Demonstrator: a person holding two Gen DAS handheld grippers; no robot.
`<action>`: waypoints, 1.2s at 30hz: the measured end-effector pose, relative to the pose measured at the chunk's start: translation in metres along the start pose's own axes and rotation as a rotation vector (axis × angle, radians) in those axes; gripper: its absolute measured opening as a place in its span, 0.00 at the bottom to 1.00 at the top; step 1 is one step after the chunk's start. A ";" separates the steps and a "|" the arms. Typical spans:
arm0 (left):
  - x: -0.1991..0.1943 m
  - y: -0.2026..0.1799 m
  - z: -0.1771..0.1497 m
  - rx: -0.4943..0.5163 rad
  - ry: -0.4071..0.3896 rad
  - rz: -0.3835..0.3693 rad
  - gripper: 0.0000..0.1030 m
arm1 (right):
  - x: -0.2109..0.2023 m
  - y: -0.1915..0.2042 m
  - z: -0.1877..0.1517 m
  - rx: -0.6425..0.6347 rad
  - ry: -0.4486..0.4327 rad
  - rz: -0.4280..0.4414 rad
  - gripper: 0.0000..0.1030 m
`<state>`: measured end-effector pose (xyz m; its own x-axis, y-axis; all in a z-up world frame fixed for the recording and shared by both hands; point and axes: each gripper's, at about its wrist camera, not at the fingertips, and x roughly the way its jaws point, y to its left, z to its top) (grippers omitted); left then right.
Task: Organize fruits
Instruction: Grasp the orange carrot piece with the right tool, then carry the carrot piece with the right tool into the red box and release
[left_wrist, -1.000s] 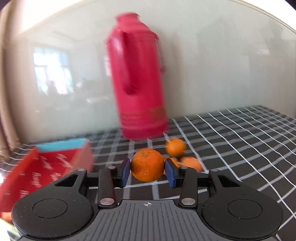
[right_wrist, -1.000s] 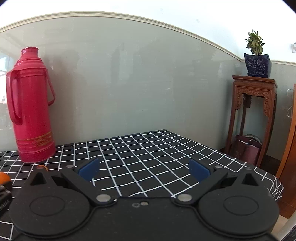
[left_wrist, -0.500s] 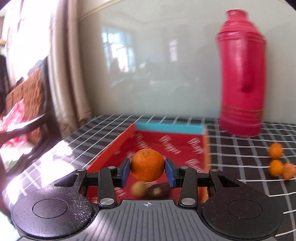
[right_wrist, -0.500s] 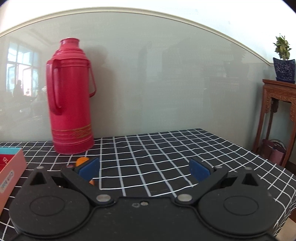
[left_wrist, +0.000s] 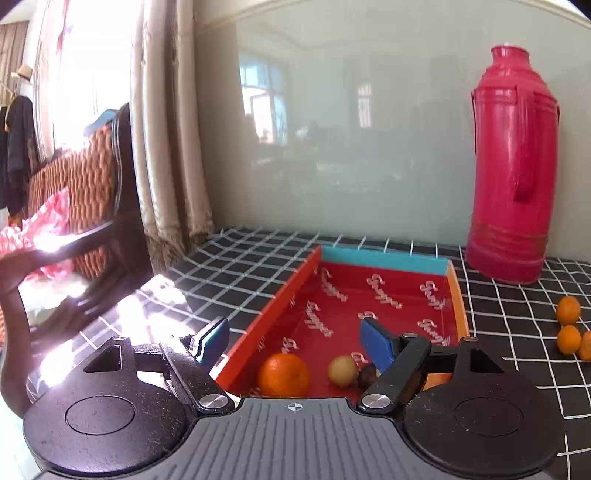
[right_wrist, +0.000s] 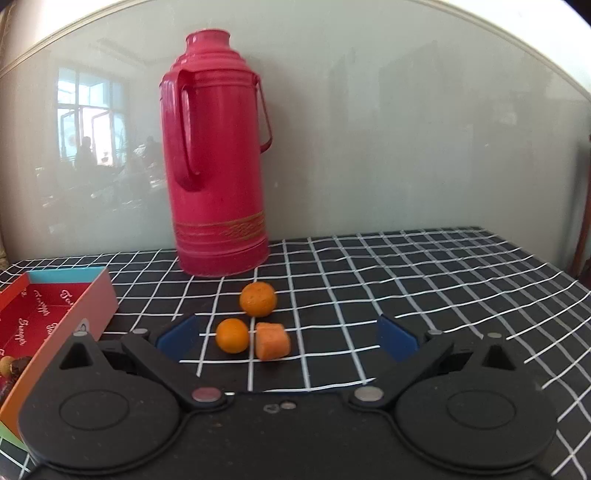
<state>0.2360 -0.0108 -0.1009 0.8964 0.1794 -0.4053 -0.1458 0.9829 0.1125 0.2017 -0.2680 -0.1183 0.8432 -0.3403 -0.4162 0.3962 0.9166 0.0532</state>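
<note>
Right wrist: thermos (right_wrist: 218, 158) behind oranges (right_wrist: 258, 299)

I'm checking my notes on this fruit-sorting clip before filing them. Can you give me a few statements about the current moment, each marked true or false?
1. The left gripper holds an orange between its jaws. False: its jaws are spread and empty; the orange lies in the red box.
2. A yellowish fruit and a small dark fruit lie in the red box beside the orange. True.
3. The right gripper is shut. False: its jaws stand wide open.
4. Two small oranges and an orange chunk sit on the checkered tablecloth in front of the red thermos. True.
5. The thermos lies on its side. False: it stands upright.
</note>
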 end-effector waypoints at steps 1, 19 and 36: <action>-0.003 0.003 0.001 0.000 -0.010 0.004 0.79 | 0.004 0.000 0.000 0.006 0.014 0.015 0.87; -0.005 0.078 0.004 -0.076 -0.050 0.124 0.85 | 0.068 -0.012 -0.006 0.024 0.226 0.090 0.30; 0.003 0.100 0.002 -0.108 -0.030 0.182 0.89 | 0.056 0.010 0.001 -0.038 0.144 0.124 0.17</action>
<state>0.2253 0.0883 -0.0892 0.8631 0.3543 -0.3599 -0.3488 0.9335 0.0825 0.2537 -0.2779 -0.1406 0.8230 -0.1932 -0.5342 0.2764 0.9578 0.0794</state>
